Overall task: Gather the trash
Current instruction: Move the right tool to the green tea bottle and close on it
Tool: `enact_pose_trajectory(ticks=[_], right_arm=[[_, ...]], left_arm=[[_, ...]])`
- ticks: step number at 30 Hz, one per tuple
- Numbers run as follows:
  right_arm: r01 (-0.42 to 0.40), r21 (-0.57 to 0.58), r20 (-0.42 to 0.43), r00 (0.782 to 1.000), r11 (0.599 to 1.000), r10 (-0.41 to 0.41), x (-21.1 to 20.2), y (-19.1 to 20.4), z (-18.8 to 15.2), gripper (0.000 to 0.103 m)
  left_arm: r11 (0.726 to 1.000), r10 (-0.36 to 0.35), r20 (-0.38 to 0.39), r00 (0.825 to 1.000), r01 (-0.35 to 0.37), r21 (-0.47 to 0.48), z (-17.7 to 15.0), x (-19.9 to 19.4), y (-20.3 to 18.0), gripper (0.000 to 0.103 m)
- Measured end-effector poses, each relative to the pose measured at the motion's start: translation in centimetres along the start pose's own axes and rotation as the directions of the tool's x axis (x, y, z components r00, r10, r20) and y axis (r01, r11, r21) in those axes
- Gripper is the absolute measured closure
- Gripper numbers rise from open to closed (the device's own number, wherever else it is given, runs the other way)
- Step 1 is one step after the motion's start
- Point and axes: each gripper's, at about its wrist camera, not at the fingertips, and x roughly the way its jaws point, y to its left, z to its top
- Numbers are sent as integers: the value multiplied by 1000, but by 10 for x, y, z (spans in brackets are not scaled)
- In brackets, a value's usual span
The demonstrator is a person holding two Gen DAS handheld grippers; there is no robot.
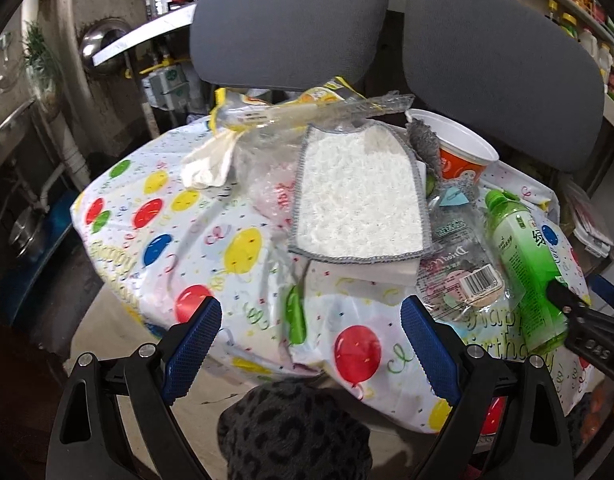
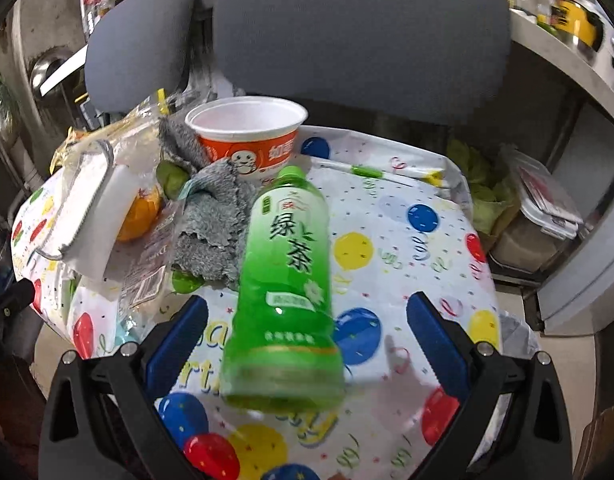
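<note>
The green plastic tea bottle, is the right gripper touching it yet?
Apart. In the right wrist view the green plastic tea bottle lies between the open right gripper, with tablecloth visible on both sides.

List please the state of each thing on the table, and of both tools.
green tea bottle: lying on its side, cap on, between the open pads of the right tool, not gripped.
paper bowl: upright, looks empty.
white cloth: spread flat on top of the pile.
grey cloth: crumpled, beside the bowl.
clear wrapper: flattened, looks empty.
left tool: open, holding nothing.
right tool: open.
</note>
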Motion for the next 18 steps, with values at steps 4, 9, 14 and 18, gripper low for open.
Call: enact_pose_trajectory(ticks=[4, 9, 14, 18], right_arm=[[26, -36, 1, 1000, 999, -26, 13, 8, 2, 14], [21, -53, -44, 999, 998, -23, 31, 11, 2, 32], [19, -65, -54, 998, 998, -22, 36, 12, 1, 42], [2, -56, -55, 998, 998, -5, 37, 9, 2, 43]], left_arm=[[997, -71, 37, 997, 70, 23, 6, -1, -7, 14], [991, -127, 86, 988, 123, 58, 18, -3, -21, 14], [985, -146, 69, 987, 138, 107, 27, 13, -41, 18], [986, -121, 55, 991, 114, 124, 32, 30, -48, 35]])
